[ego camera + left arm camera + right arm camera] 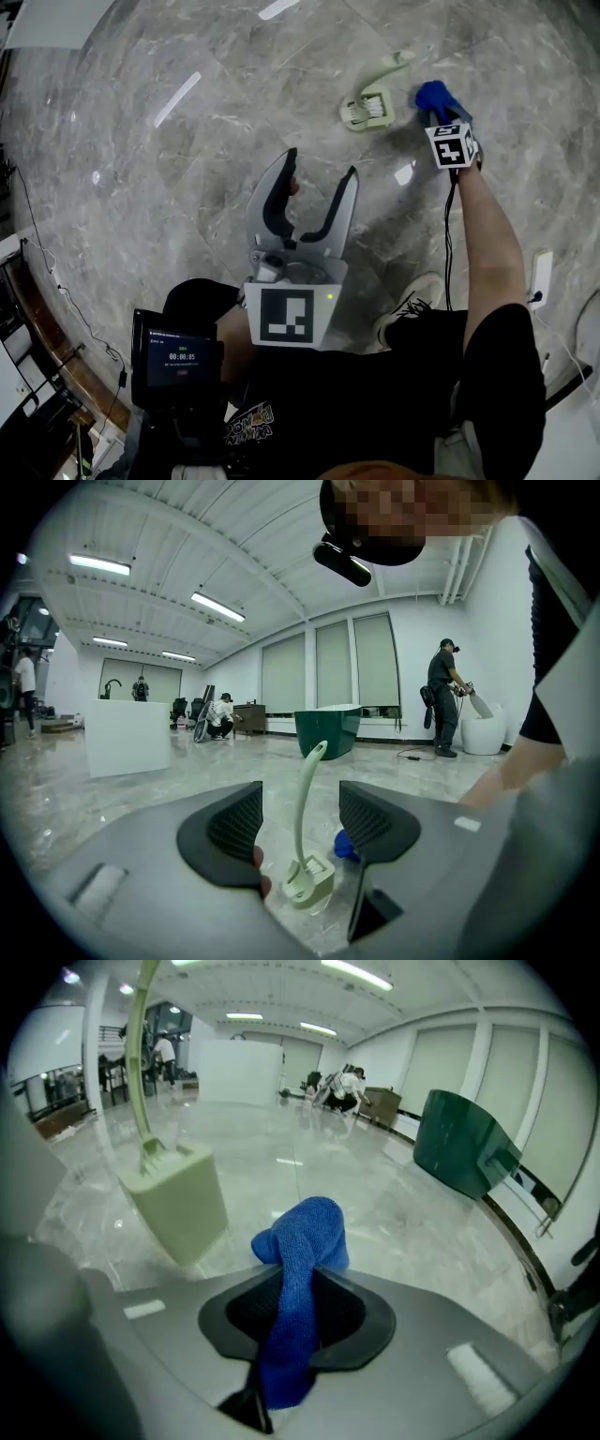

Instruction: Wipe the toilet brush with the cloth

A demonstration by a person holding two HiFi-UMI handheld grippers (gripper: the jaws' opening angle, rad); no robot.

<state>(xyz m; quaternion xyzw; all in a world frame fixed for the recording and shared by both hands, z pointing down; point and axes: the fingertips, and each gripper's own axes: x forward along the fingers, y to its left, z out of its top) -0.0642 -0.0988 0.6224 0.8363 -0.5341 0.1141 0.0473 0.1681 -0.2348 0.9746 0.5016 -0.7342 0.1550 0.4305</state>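
A pale green toilet brush (375, 94) stands in its holder on the marble floor; it also shows in the left gripper view (307, 855) and at the left of the right gripper view (178, 1199). My right gripper (442, 111) is just right of the brush, shut on a blue cloth (434, 96). The cloth (302, 1241) bunches up out of the jaws, hiding the fingertips. My left gripper (321, 167) hovers nearer to me, open and empty, pointing toward the brush, which shows through the gap between its jaws (300, 799).
A white power strip (541, 272) with a cable lies on the floor at the right, beside a shoe (412, 305). A small screen (176, 361) sits at the lower left. Farther off stand a green bathtub (328, 728), a white counter (127, 735) and several people.
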